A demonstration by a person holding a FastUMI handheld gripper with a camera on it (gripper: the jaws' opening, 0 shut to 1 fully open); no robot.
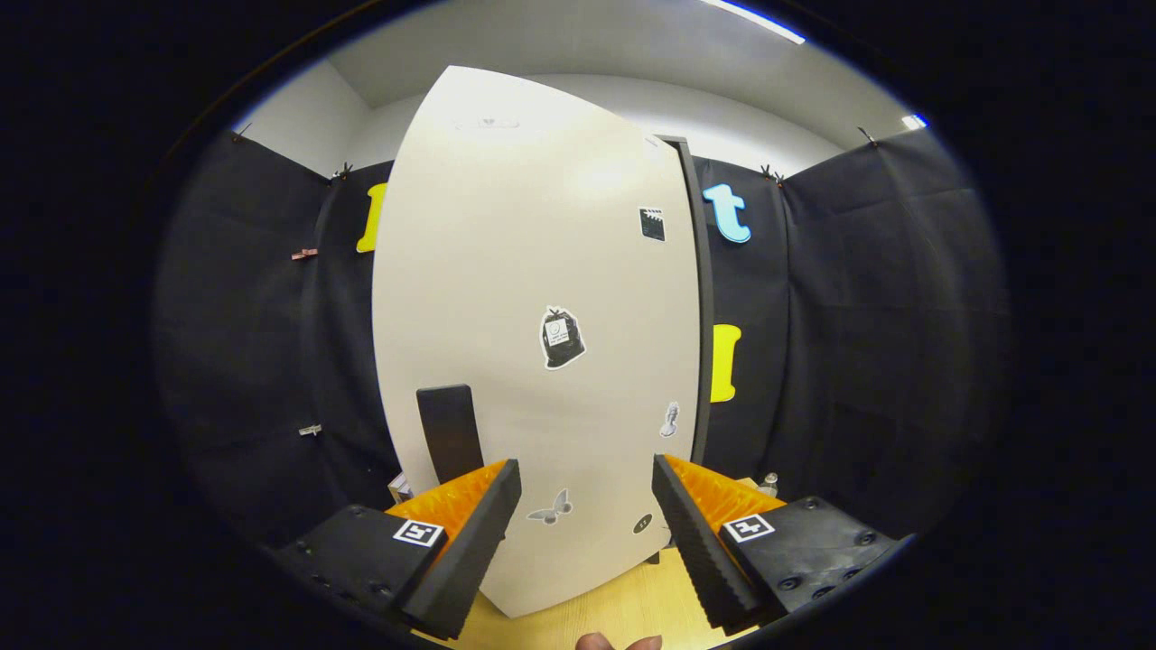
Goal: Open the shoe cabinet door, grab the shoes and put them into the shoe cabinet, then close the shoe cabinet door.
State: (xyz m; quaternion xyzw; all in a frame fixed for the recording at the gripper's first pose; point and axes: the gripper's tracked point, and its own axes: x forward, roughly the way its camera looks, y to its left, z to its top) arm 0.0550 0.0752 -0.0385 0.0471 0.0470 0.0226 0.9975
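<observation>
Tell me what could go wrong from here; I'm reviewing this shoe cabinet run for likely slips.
1. The hand-held gripper is open with nothing between its fingers, and the black handle lies just beyond the left finger, off centre: closing now would likely miss it.
2. The cabinet door looks closed and very near: pushing forward could knock the fingertips against the panel.

You're looking at a pale wooden floor [623, 605], and the white shoe cabinet [533, 343] stands upright on it, just ahead of your gripper [587, 496], whose fingers are spread apart, holding nothing
</observation>
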